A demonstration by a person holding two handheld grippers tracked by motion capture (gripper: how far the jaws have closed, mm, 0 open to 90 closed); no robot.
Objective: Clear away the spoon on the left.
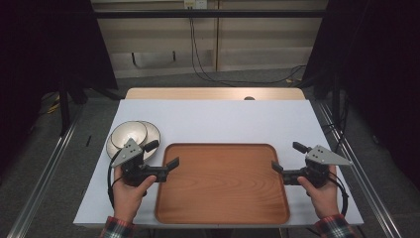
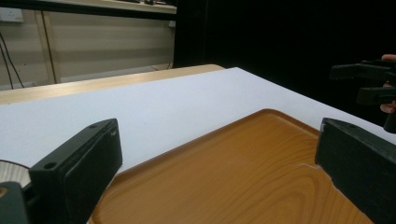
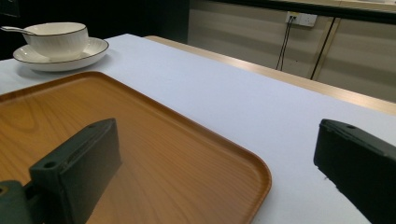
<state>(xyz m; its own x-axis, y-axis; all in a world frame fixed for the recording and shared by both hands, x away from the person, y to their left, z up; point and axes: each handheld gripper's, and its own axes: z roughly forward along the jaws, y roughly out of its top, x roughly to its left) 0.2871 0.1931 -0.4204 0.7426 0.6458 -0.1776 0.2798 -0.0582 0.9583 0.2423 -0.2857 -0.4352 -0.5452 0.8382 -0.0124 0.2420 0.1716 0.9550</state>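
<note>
- Two grippers hovered at opposite ends of a wooden tray (image 1: 223,188), each held in one of the person's hands.
- The left gripper (image 1: 164,154) sat at the tray's left edge, jaws spread wide with nothing between them; one jaw reached over the rim.
- The right gripper (image 1: 288,157) sat at the tray's right edge, jaws likewise spread and empty.
- The tray lay bare on the white table (image 1: 213,121), near the person's side.
- A bowl (image 3: 58,39) stood on a saucer (image 3: 91,51) just beyond the tray's far left corner, close behind the left gripper.
- A spoon handle (image 3: 11,29) stuck out of the bowl.
</note>
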